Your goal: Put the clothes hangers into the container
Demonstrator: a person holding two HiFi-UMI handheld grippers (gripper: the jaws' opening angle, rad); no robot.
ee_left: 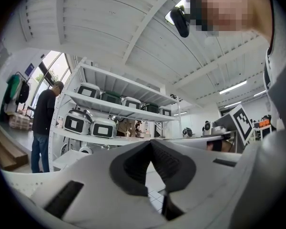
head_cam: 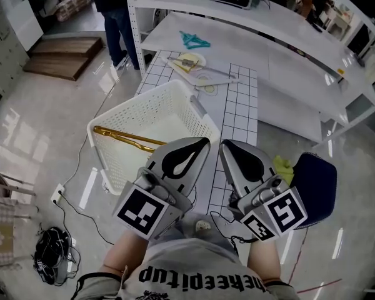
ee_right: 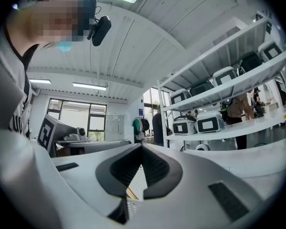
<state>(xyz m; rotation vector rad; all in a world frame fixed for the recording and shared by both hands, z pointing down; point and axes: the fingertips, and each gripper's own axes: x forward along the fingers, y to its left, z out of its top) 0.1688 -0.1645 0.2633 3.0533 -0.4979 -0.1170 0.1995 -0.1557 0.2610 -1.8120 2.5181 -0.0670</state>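
Both claws closed, empty, over the basket's near edge
I see my left gripper [head_cam: 202,144] and right gripper [head_cam: 225,145] with jaws pressed together on nothing. A gold hanger [head_cam: 126,137] lies flat inside the white basket [head_cam: 151,99], long axis running left to right; a teal hanger [head_cam: 194,40] rests on the far table [head_cam: 256,45], well apart

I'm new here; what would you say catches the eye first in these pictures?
The left hand-held gripper and right hand-held gripper, both shut, fill the head view's foreground. Just beyond sits a white basket holding a gold hanger, and a teal hanger lies farther off on the white shelf.
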